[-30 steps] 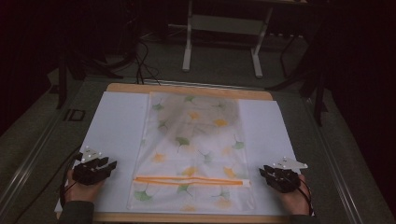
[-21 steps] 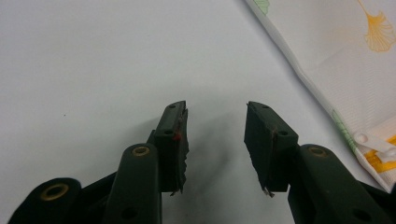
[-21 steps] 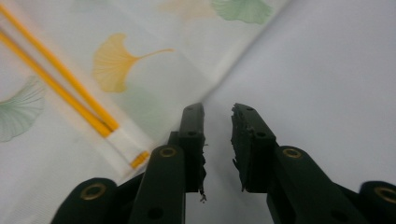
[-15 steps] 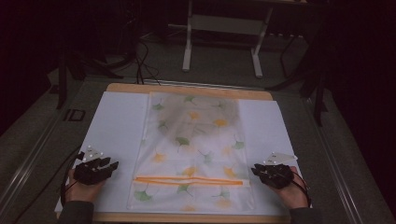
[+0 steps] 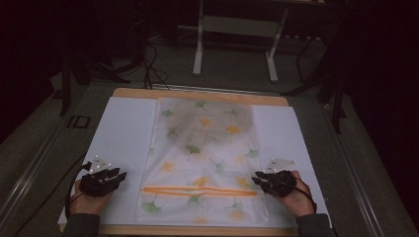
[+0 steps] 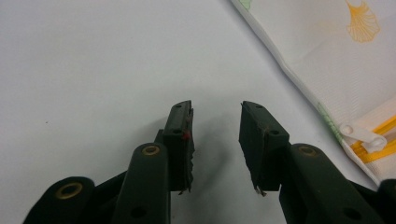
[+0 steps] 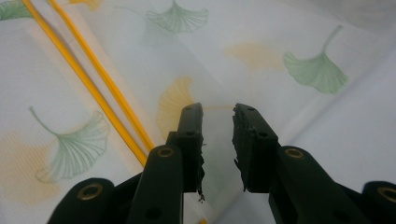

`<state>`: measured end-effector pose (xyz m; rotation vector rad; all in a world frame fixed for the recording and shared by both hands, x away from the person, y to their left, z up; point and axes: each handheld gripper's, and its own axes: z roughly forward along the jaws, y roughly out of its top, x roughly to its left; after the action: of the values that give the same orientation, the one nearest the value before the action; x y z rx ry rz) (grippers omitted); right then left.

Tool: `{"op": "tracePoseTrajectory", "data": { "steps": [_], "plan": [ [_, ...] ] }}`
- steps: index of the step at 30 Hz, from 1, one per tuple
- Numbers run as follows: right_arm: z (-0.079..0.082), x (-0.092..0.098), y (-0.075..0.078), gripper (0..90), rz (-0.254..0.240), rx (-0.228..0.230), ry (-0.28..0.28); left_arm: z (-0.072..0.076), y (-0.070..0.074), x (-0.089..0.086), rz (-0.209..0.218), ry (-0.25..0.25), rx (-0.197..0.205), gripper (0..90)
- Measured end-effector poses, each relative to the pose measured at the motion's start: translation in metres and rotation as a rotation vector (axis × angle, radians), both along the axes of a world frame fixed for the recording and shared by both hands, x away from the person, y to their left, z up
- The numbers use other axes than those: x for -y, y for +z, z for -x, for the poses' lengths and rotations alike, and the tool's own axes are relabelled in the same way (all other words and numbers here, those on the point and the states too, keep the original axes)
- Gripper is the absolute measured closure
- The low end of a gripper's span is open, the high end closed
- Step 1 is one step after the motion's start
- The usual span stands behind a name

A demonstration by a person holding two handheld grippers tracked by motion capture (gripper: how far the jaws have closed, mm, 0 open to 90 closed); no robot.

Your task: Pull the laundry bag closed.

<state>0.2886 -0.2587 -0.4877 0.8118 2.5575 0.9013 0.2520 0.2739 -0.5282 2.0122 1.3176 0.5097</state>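
Bag's dim contents, hard to discern

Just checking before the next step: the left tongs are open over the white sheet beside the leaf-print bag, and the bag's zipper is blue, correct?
Not quite: the zipper is orange, as the high view shows. The rest holds: the left tongs are open over the white sheet beside the leaf-print bag.

Your forearms are cut off at the high view's bottom edge. In the left gripper view the printed bag runs off the upper right (its orange zip too). Top of the high view: too dark to tell.
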Motion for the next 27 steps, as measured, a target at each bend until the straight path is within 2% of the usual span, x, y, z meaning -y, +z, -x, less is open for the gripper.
{"op": "tracePoseTrajectory", "data": {
  "steps": [15, 27],
  "plan": [
    [-0.006, -0.033, 0.002, 71.0, 0.015, -0.012, 0.080, -0.001, 0.000, -0.001, 0.006, -0.004, -0.011, 66.9],
    [-0.010, -0.056, 0.013, 70.8, 0.037, -0.008, 0.140, -0.001, 0.001, -0.001, 0.009, -0.004, -0.016, 67.2]
  ]
}}
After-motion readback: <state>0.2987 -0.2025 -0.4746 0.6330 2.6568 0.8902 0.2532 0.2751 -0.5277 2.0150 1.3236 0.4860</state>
